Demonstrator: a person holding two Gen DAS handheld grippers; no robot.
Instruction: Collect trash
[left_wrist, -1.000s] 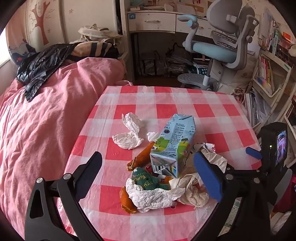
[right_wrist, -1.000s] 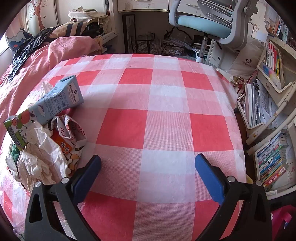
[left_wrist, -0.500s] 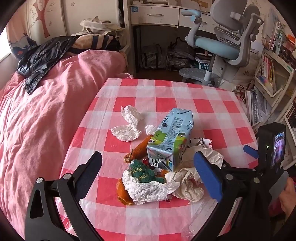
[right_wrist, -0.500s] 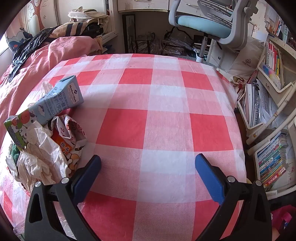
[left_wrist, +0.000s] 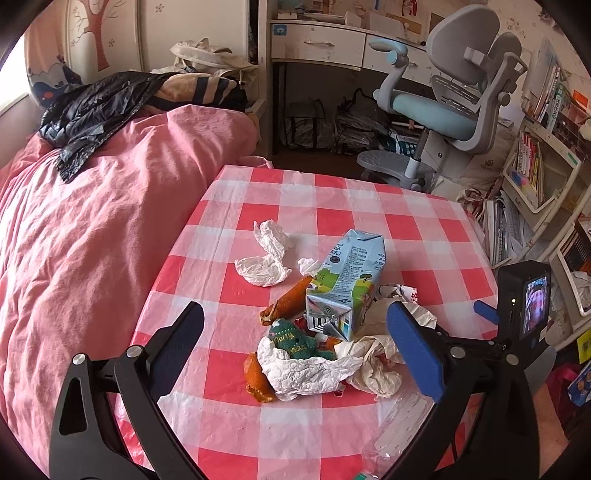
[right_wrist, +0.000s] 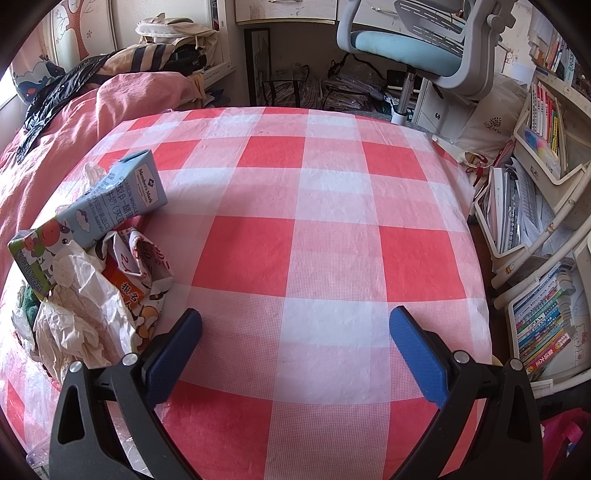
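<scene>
A pile of trash lies on the red-and-white checked table (left_wrist: 413, 236): a light blue milk carton (left_wrist: 345, 284) on its side, crumpled white paper (left_wrist: 306, 373), orange peel (left_wrist: 256, 380), a green knitted piece (left_wrist: 291, 338) and two white tissues (left_wrist: 266, 254) beyond. My left gripper (left_wrist: 295, 334) hangs open above the pile's near side, holding nothing. In the right wrist view the carton (right_wrist: 110, 206) and printed crumpled wrappers (right_wrist: 136, 273) sit at the left, and my right gripper (right_wrist: 295, 336) is open over bare cloth to their right.
A bed with a pink duvet (left_wrist: 92, 229) and a black jacket (left_wrist: 96, 114) borders the table's left side. A blue-grey desk chair (left_wrist: 443, 103) and a desk stand behind. Shelves of books (right_wrist: 543, 295) line the right. The other gripper's camera (left_wrist: 524, 302) shows at the right.
The left gripper has pulled back and risen, so the pile looks smaller and farther off. The right gripper has not moved. Both stay open.
</scene>
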